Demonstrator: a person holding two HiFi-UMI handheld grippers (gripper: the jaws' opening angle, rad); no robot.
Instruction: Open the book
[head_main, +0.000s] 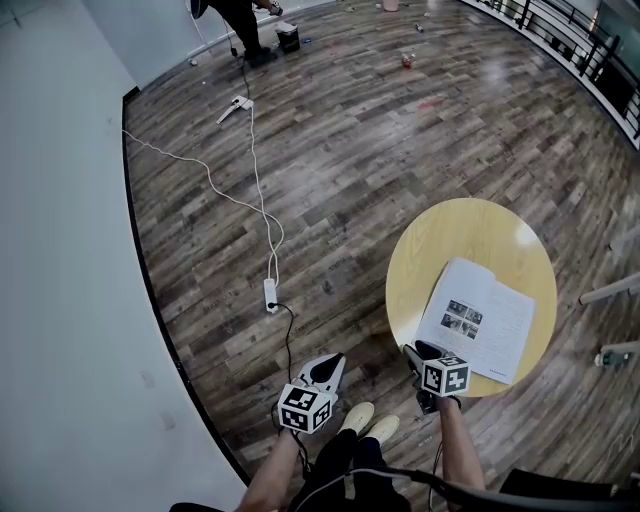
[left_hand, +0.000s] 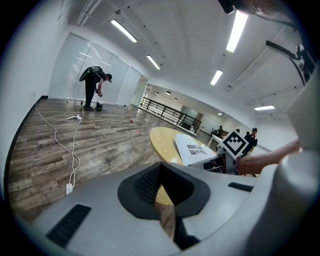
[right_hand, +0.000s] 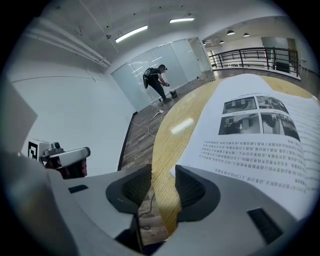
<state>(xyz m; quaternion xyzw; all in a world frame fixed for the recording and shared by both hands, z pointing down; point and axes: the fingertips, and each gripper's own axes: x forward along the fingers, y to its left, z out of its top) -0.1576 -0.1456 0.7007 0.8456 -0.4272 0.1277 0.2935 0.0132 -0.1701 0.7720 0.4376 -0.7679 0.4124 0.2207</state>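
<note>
Open book (head_main: 478, 318) on the counter (head_main: 470, 225): light, floppy pages, probably best pinched at an edge. Right hand-held gripper (right_hand: 163, 185) gapes empty; left hand-held gripper (left_hand: 160, 170) closed.

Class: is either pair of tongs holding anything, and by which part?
Nothing is held. The right tongs stand open by the book; the left tongs are shut, empty.
</note>
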